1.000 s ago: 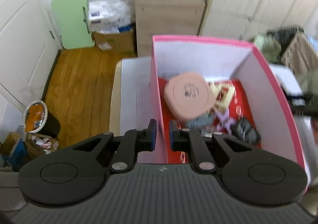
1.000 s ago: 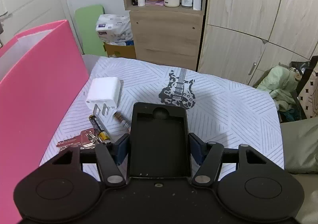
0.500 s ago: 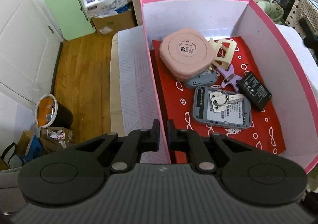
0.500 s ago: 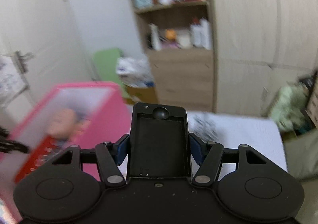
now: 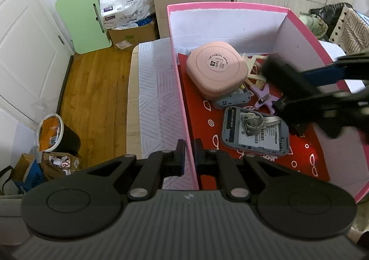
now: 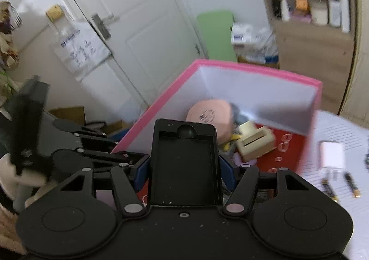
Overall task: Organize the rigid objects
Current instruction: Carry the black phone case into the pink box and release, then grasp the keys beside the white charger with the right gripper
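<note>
My left gripper (image 5: pixel 190 157) is shut on the left wall of the pink box (image 5: pixel 230 5), one finger on each side of it. Inside the box, on a red lining, lie a pink round case (image 5: pixel 216 68), a grey device (image 5: pixel 260 142) with keys (image 5: pixel 253 120) on it, a purple piece (image 5: pixel 263 96) and a cream stand (image 6: pixel 253 142). My right gripper (image 6: pixel 184 173) is shut on a black phone-shaped shell (image 6: pixel 184 165) and hangs over the box's right side. In the left wrist view the shell (image 5: pixel 286 78) shows blurred above the contents.
On the striped sheet to the right of the box lie a white charger (image 6: pixel 332 156) and batteries (image 6: pixel 329 188). Left of the bed are a wooden floor, a black bin (image 5: pixel 53 133), a green board (image 5: pixel 83 20) and a white door (image 6: pixel 138 36).
My right gripper has swung up and left with the black shell, from over the sheet to above the pink box, and now shows in the left wrist view. The left gripper keeps its hold.
</note>
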